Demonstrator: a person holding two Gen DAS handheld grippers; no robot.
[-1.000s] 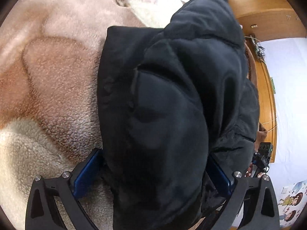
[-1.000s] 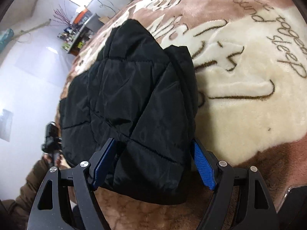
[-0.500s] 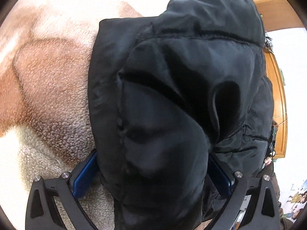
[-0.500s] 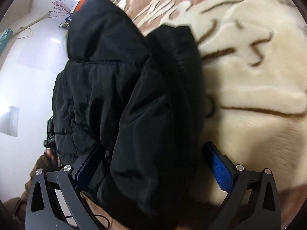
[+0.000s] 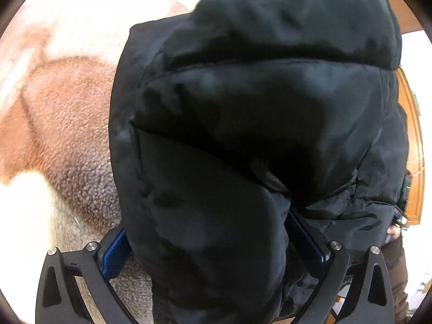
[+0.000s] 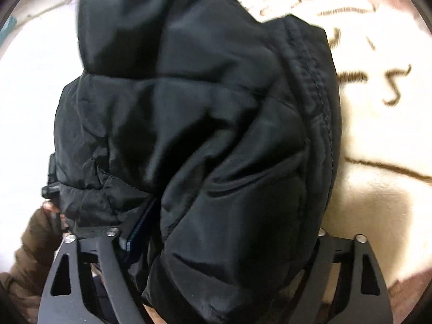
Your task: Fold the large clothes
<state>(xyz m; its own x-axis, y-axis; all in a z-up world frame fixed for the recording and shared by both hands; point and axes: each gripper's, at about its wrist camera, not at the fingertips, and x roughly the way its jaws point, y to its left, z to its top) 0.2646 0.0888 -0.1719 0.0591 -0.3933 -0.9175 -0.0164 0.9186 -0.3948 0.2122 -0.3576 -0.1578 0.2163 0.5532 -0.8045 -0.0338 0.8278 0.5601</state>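
Observation:
A black padded jacket (image 5: 243, 140) fills most of the left wrist view, bunched and lifted over the fleece blanket (image 5: 62, 124). My left gripper (image 5: 210, 245) is shut on a thick fold of its hem, which bulges between the blue pads (image 5: 114, 253). In the right wrist view the same jacket (image 6: 194, 124) hangs in a bundle, its stitched hem edge on the right. My right gripper (image 6: 224, 232) is shut on another thick fold; only the left blue pad (image 6: 139, 226) shows, the right one is hidden by cloth.
The cream and brown fleece blanket with brown lettering (image 6: 383, 145) lies under the jacket. A wooden headboard or cabinet (image 5: 413, 145) stands at the right. A hand in a brown sleeve (image 6: 35, 240) shows at lower left.
Both grippers have closed in on the jacket and raised it. The jacket has folded up toward the cameras and now covers far more of both views.

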